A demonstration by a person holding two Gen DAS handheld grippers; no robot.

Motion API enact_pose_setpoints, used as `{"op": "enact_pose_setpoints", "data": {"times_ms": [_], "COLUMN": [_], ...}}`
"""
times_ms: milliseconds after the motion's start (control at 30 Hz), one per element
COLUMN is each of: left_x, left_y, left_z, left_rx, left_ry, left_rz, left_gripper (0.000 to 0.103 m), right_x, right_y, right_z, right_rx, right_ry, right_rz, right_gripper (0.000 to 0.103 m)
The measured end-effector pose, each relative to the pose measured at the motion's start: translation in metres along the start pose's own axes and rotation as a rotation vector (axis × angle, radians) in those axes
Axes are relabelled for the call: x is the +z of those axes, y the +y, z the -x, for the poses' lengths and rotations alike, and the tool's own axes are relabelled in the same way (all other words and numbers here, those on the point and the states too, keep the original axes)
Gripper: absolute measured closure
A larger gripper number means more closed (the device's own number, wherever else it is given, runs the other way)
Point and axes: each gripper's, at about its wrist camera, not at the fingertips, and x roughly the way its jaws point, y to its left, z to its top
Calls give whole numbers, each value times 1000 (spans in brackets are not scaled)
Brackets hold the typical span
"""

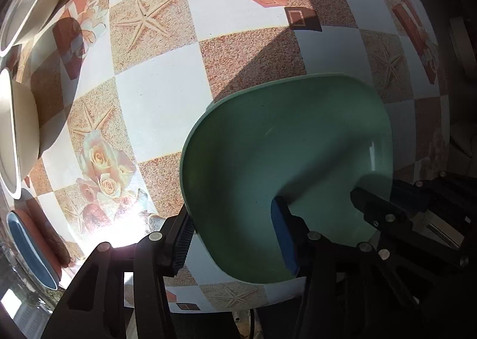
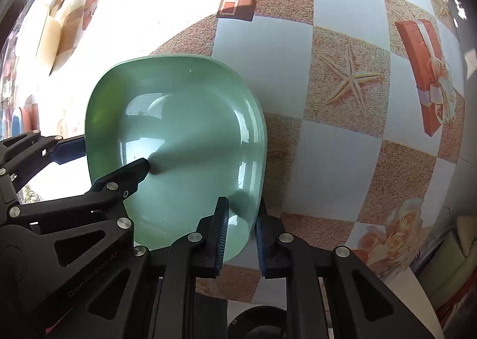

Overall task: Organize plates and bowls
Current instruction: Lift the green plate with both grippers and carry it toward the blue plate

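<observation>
A pale green plate (image 1: 286, 142) with rounded corners lies over the checked tablecloth (image 1: 161, 112); whether it is lifted I cannot tell. My left gripper (image 1: 234, 237) straddles its near-left rim with a wide gap, one pad outside and one hovering over the inside. The right gripper (image 2: 243, 237) has its two pads closed on the green plate's (image 2: 179, 130) near-right rim. Each gripper shows in the other's view: the left gripper (image 2: 103, 160) at the plate's left edge, the right gripper (image 1: 384, 195) at its right edge.
Cream bowls (image 1: 32, 1) (image 1: 18, 130) stand along the table's left side, with a blue plate (image 1: 26, 249) on an orange one nearer me. Cream dishes (image 2: 50, 34) show washed out in sunlight. The table edge (image 2: 417, 267) and furniture lie to the right.
</observation>
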Motion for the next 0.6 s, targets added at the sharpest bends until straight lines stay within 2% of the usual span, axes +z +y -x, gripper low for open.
{"op": "enact_pose_setpoints", "data": {"times_ms": [200,333,433,600], "left_x": [-9,-14,-16,-17], "left_y": [24,36,43,54], "left_z": [2,1,1,0], "left_rx": [26,23,7,-3], "left_ry": [-29,-44,-54,-52], "left_rz": [26,42,55,63], "left_gripper": [49,49,49,47], "right_x": [13,20,21,6], "right_y": [35,42,45,20], "right_z": [-5,-10,-11,-13], "right_rx": [10,-5,-4,-8], "right_ry": [20,30,25,12], "right_rz": [9,9,3,-11], "right_gripper": [84,84,84,84]}}
